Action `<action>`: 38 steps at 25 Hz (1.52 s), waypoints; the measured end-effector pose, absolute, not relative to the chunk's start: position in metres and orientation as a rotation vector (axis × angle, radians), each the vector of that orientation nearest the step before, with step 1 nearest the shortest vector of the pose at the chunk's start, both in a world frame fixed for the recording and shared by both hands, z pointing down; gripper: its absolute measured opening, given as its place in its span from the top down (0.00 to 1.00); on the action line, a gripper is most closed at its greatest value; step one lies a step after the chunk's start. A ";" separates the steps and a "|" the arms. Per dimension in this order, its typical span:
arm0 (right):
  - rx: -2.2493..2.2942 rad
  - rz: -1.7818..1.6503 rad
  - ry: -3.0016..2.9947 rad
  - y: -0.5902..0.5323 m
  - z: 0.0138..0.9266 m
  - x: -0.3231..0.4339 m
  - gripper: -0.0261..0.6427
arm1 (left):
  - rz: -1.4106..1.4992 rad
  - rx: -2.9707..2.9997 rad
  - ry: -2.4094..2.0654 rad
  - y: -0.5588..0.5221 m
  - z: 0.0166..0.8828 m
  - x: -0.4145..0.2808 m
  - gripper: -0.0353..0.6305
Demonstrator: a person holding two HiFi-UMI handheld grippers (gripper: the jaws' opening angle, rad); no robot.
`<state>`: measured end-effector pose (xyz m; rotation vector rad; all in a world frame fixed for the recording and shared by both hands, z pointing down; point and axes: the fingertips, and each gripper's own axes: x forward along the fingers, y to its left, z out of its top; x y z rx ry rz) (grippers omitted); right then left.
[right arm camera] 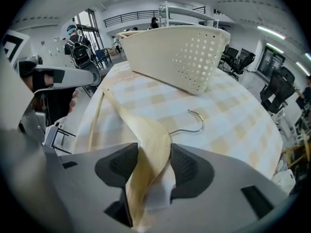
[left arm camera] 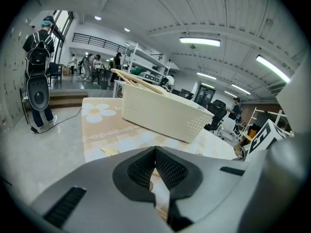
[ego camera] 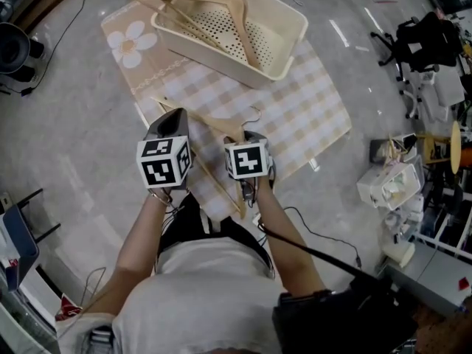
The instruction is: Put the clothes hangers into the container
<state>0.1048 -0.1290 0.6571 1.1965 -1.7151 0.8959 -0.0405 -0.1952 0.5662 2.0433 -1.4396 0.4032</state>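
Right gripper [right arm camera: 153, 154] is being pointed steeply down over the checked cloth [ego camera: 306, 116]. A wooden hanger [right arm camera: 146, 142] is being straddled by its jaws, which are being kept wide apart. The hanger's broad middle is sitting between the pads, not clamped. The hanger is lying flat on the cloth, and its metal hook [right arm camera: 197, 123] is being pointed toward the container [ego camera: 293, 44].

Left gripper [left arm camera: 155, 152] is being held just beside the right one, above the same hanger's other arm. Its jaws are being kept clenched with the tips touching, and nothing is being gripped.

The cream perforated container is being left at the cloth's far end, well apart from both grippers. Several hangers [ego camera: 237, 12] are already being held inside it.
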 end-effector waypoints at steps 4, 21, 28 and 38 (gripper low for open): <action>1.250 0.889 -1.750 -0.136 0.654 0.109 0.65 | 0.410 2.035 -1.445 -0.189 0.567 -0.042 0.94; 1.337 0.561 -2.001 -0.141 0.565 0.100 0.67 | 0.407 2.111 -1.551 -0.156 0.506 -0.033 0.94; 1.393 0.454 -2.098 -0.136 0.517 0.116 0.67 | 0.381 2.148 -1.639 -0.137 0.467 -0.020 0.94; 1.429 0.352 -2.197 -0.166 0.458 0.122 0.67 | 0.350 2.188 -1.739 -0.147 0.422 -0.013 0.94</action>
